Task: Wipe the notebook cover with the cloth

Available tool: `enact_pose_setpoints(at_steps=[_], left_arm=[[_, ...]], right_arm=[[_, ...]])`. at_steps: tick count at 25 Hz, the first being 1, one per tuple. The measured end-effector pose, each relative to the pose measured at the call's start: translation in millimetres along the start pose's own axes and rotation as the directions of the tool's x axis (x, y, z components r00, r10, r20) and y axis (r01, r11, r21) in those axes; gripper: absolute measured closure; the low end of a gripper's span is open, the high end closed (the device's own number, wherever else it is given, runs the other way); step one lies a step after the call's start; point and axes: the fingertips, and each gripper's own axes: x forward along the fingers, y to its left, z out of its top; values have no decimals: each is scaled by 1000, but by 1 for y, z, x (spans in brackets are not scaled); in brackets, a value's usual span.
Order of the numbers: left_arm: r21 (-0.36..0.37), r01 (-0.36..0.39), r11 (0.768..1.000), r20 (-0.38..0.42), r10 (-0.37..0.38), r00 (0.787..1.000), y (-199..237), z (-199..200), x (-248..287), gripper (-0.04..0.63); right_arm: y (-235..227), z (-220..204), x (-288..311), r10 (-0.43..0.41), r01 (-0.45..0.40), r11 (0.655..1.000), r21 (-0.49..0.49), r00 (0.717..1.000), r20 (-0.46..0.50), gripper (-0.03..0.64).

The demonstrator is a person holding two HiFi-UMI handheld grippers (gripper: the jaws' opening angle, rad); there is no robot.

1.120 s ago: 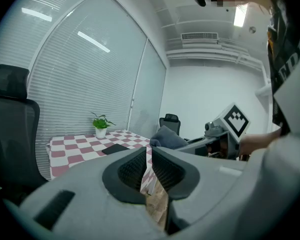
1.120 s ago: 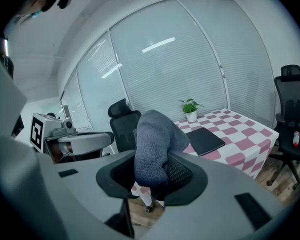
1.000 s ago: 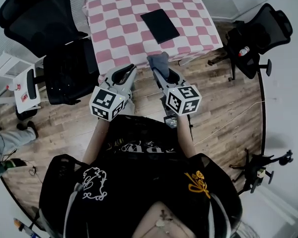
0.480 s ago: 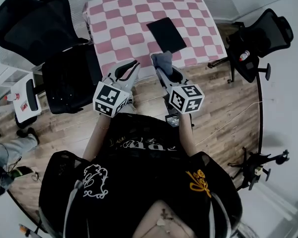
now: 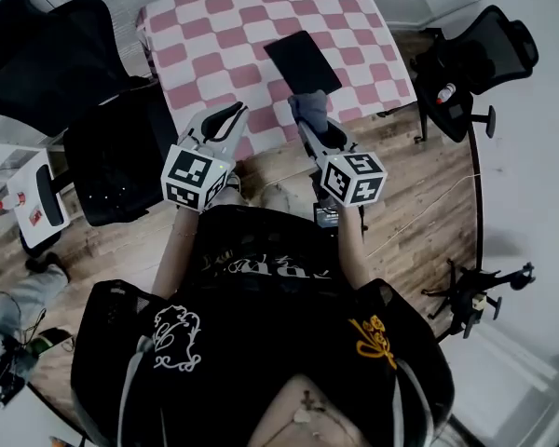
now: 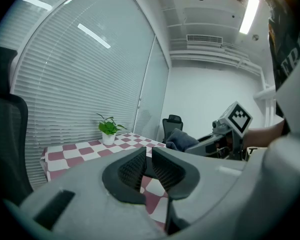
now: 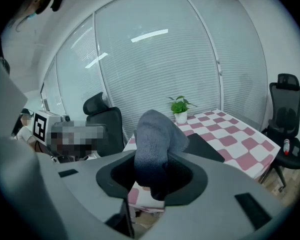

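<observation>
Forward they've come: right gripper (image 5: 309, 119) fingers (image 7: 187, 176), clamped on the soft, limp, light cloth (image 7: 155, 134), now reach the desk (image 5: 214, 45) edge. Left gripper (image 6: 148, 159) fingers together, holding nothing. Just ahead lies the black notebook (image 5: 303, 60), flat, stiff, likely slippery; I'd pin a corner.

Your right gripper (image 7: 152, 184) is clamped on the cloth (image 7: 157, 134) — the grey wad sticks up out of the jaws. Behind it the black notebook (image 7: 204, 147) lies flat on the checked table (image 7: 241, 143), with a plant (image 7: 180, 105) at the far edge — a chair (image 7: 286, 114) stands to the right.
</observation>
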Motion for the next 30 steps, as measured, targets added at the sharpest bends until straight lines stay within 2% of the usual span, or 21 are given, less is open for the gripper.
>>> enact_pose_setpoints(at_steps=[9,13,17,25,27,30], left_arm=[[-13,-4,1000,-29,3,1000,-2,-10,17,568],[-32,-95,995,-45,93,995,11,-14,27,568],[-61,-188,980,-50,185,981,27,-12,46,568],[-127,-348,929,-52,344,937,41,-1,86,568],[-121,-374,920,-51,370,928,40,2,94,568],[-63,-392,918,-39,391,920,37,5,107,568]], right_arm=[[-50,26,20,-13,13,1000,4,1000,1,495],[-78,47,49,45,-45,999,-28,999,-10,495],[-114,66,73,85,-87,995,-58,996,-37,495],[-177,82,113,191,-212,966,-147,971,-146,495],[-189,84,124,212,-241,955,-171,962,-171,495],[-199,86,144,251,-295,933,-209,944,-213,495]])
